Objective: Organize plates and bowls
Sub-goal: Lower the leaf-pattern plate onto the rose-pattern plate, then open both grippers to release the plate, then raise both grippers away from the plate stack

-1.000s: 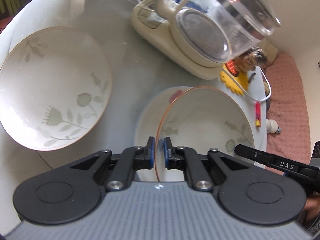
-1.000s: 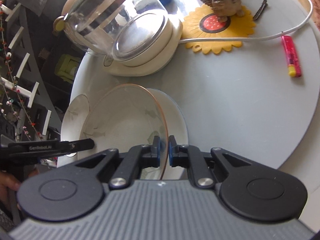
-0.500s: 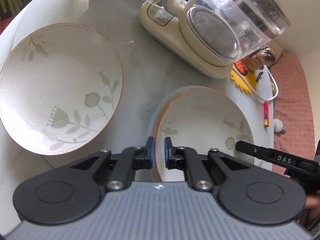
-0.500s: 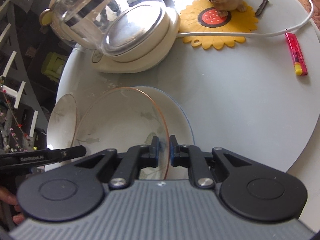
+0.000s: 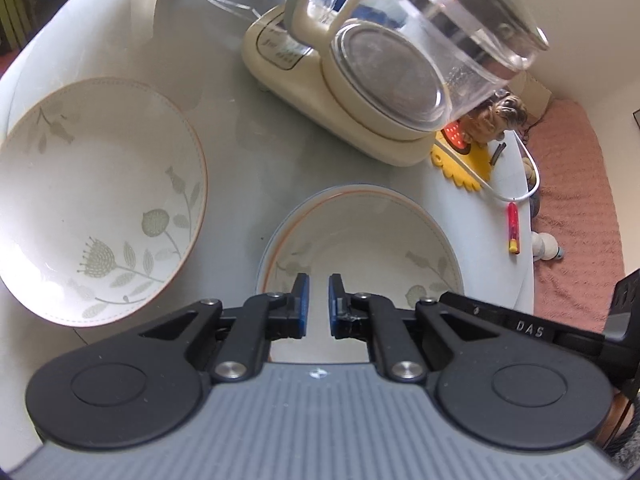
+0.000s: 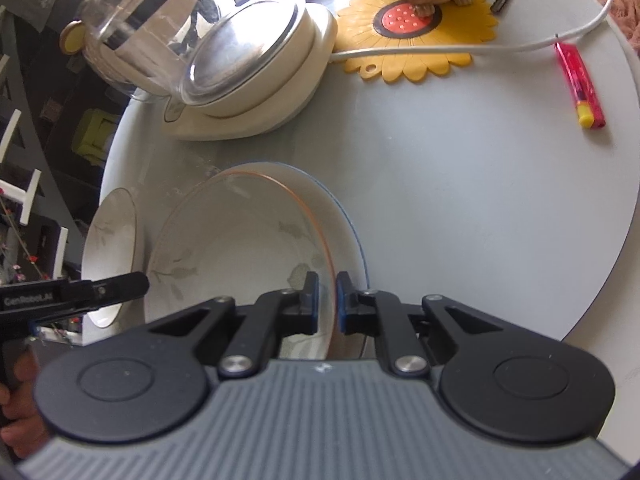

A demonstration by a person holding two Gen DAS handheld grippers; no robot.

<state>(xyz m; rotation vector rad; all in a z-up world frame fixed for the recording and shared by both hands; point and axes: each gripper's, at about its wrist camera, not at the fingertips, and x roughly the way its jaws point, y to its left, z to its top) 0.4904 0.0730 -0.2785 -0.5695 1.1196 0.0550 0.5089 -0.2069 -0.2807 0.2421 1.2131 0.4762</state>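
Observation:
A white floral bowl with an orange rim (image 5: pixel 360 240) (image 6: pixel 240 248) lies nested in a blue-rimmed dish (image 6: pixel 352 232) on the round grey table (image 6: pixel 480 200). My right gripper (image 6: pixel 327 304) is shut on that bowl's near right rim, which passes between its blue pads. My left gripper (image 5: pixel 319 304) hovers over the bowl's inside. Its jaws are nearly together and nothing is between them. A second, larger floral bowl (image 5: pixel 100 200) (image 6: pixel 110 248) rests on the table to the left, apart from both grippers.
A glass kettle on a cream base (image 5: pixel 360 92) (image 6: pixel 248 72) stands behind the bowls. A yellow sunflower mat (image 6: pixel 416 32) with a figurine, a white cable (image 6: pixel 520 44) and a red lighter (image 6: pixel 580 84) lie at the right. The table edge (image 6: pixel 600 280) curves close on the right.
The orange-rimmed bowl, tilted up on edge a second ago, has settled flat into the blue-rimmed dish. The left gripper has come off its rim, while the right one still holds it.

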